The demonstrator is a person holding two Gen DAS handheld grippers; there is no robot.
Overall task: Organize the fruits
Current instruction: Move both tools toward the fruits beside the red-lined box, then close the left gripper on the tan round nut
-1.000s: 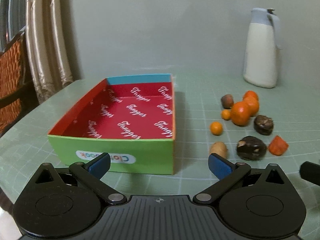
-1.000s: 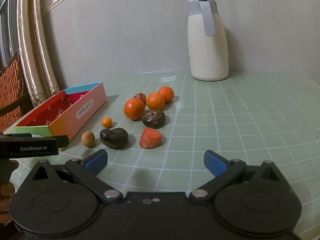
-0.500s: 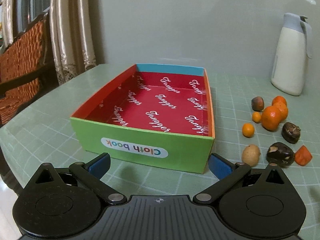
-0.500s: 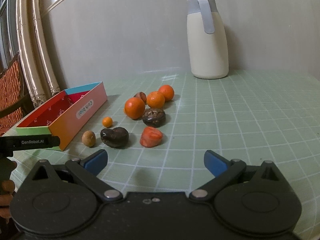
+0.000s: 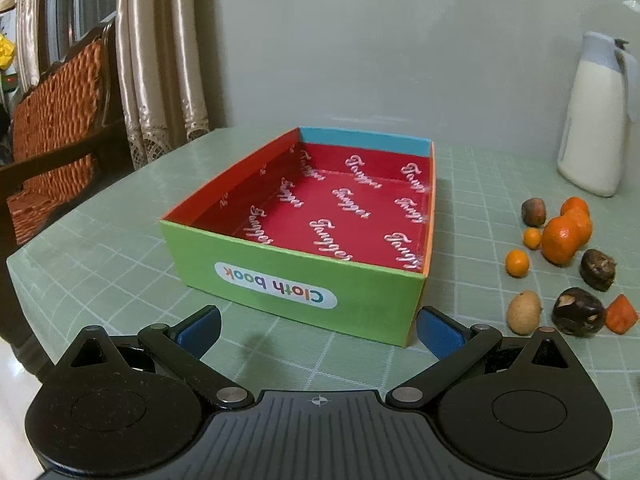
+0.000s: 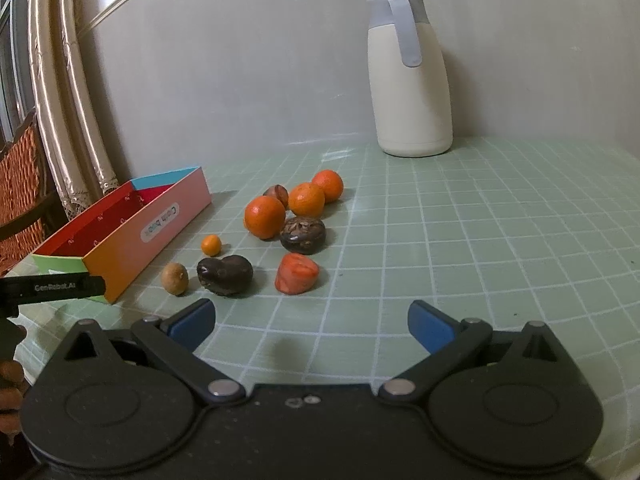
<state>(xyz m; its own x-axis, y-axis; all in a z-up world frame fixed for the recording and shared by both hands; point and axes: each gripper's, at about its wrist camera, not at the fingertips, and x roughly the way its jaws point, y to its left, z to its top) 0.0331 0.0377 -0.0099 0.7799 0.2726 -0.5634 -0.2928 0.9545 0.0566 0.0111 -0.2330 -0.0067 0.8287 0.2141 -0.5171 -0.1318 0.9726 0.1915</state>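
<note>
A: Where did things stand?

B: Nothing was packed. The box [image 5: 304, 284] sat empty on the counter [image 6: 460, 240], its red printed floor bare. The fruits lay loose just beside its right wall: three oranges [image 6: 265, 216], two tiny kumquats [image 6: 211, 245], a tan oval fruit [image 6: 175, 277], three dark brown ones [image 6: 225, 274], and a red-orange wedge [image 6: 296, 273].

A: And the grippers?

B: The left gripper [image 5: 318, 322] hovered in front of the box's green wall, fingers spread wide, holding nothing. The right gripper [image 6: 311, 318] faced the pile, fingers equally wide apart and empty.

A: How should the first pick go?

B: I'd judge the nearest pieces best, the wedge or the lumpy dark fruit, so the pile behind stays undisturbed. Straddle one piece, close gently, lift clear of the low cardboard wall and set it down inside rather than dropping it.

A: Any handling worries?

B: The oranges looked smooth and round, likely to roll if nudged. The dark ones seemed rough and irregular, easier to pinch. The box was thin cardboard and would probably slide if bumped. The cream jug [image 6: 409, 80] stood well apart.
</note>
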